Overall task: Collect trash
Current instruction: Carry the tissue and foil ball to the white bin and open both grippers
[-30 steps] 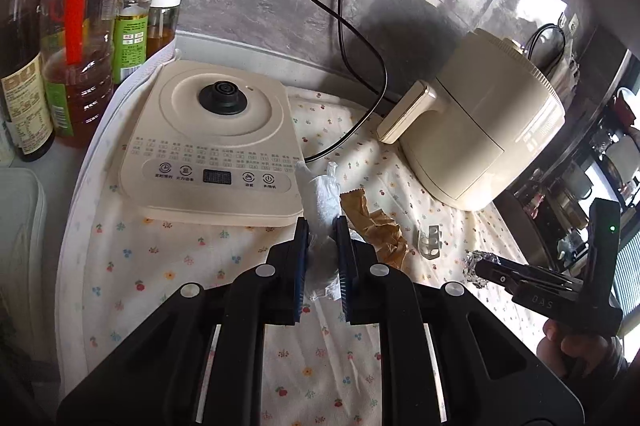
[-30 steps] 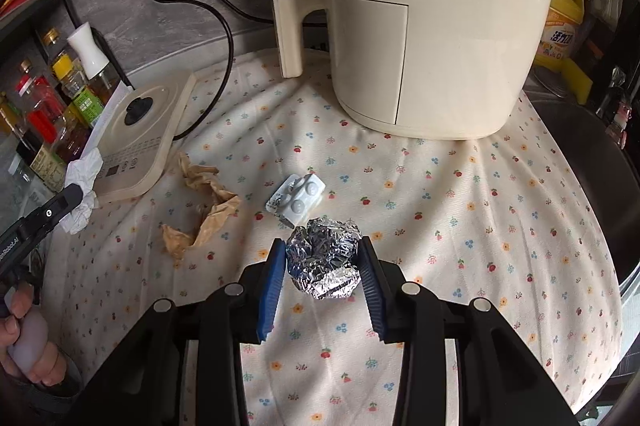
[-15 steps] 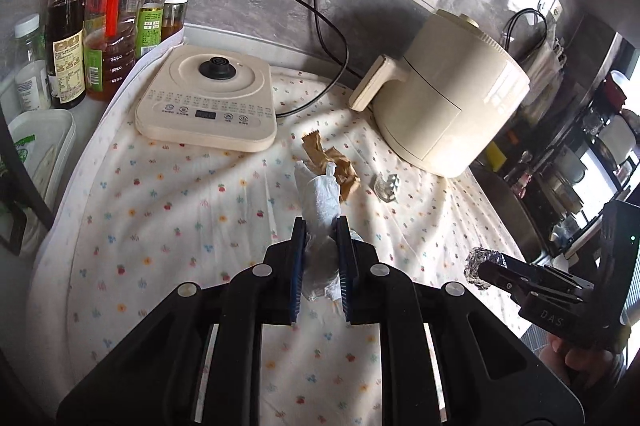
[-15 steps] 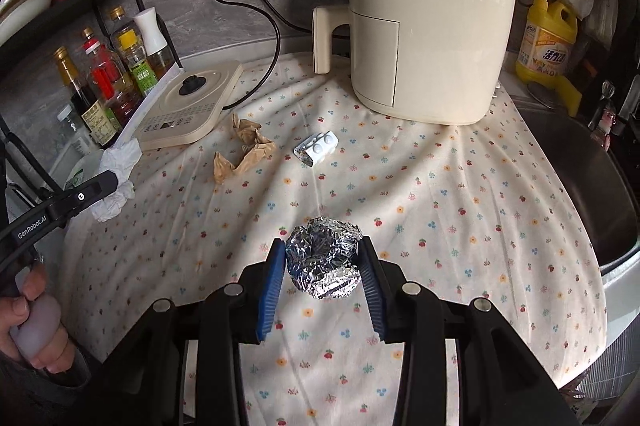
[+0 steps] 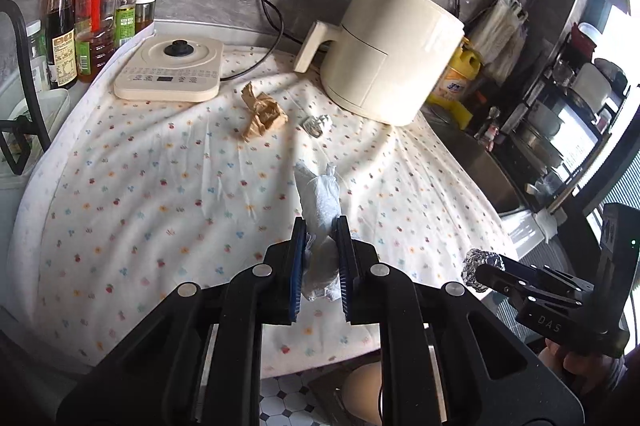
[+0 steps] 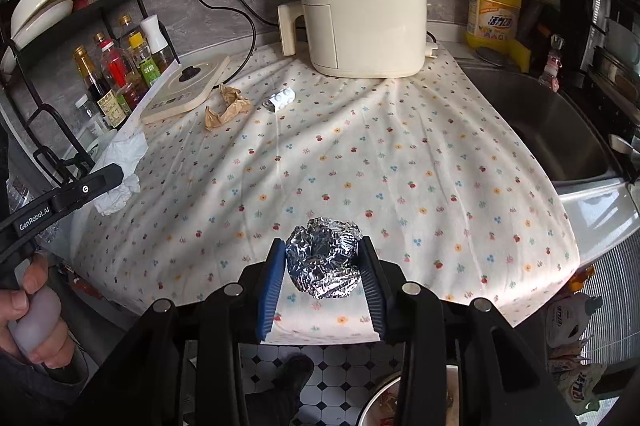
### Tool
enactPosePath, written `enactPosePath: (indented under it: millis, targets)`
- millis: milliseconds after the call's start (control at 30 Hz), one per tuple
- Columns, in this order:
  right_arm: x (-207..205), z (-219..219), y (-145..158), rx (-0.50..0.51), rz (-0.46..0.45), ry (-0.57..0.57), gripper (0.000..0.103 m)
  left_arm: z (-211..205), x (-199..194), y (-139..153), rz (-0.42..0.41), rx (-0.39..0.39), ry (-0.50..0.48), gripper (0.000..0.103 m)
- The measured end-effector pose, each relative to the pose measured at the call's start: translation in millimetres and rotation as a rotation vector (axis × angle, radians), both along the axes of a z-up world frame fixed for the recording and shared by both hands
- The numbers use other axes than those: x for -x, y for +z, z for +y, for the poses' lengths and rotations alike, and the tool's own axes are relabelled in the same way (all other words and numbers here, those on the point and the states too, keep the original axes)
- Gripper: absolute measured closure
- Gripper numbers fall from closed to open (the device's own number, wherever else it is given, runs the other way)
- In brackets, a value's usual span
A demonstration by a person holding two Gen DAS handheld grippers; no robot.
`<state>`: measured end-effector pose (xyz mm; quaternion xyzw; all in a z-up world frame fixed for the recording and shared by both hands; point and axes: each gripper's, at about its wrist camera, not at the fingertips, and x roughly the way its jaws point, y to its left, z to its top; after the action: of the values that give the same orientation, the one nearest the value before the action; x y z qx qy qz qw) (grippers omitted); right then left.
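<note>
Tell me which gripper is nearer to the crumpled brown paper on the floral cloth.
Left, marginally. The left gripper, holding white tissue, faces the crumpled brown paper; the right gripper, holding a foil ball, is off to the right.

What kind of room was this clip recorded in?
A home kitchen, most likely: a cream air fryer stands on the cloth-covered counter beside a steel sink, with oil and sauce bottles along the wall.

Your left jaws cover the lower part of the white tissue (image 5: 318,202). The bottle labels (image 5: 64,56) are too small to read. Below the bench edge, a round bin (image 6: 404,402) is cut off by the frame and your right gripper (image 6: 322,268).
</note>
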<state>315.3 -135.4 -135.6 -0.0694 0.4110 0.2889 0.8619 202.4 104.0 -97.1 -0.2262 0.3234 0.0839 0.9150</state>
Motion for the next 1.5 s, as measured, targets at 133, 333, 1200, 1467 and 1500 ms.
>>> enactPosePath:
  millis: [133,333,1200,1467,1500]
  targets:
    - [13,-42,-9,-0.001,0.021,-0.054,0.066,-34,7,-6,0.009,0.011,-0.044,0.088]
    - [30,-106,-34,0.039,0.075,-0.142,0.066,-89,8,-35,0.057,0.059,-0.128,0.088]
    - [83,-215,-113,0.128,0.251,-0.265,0.050,-243,-10,-132,0.205,0.176,-0.418,0.088]
    - [88,-247,-104,0.117,0.230,-0.366,0.050,-258,-13,-142,0.253,0.169,-0.485,0.088]
    - [90,-251,-103,0.117,0.227,-0.378,0.050,-262,-15,-144,0.267,0.172,-0.509,0.087]
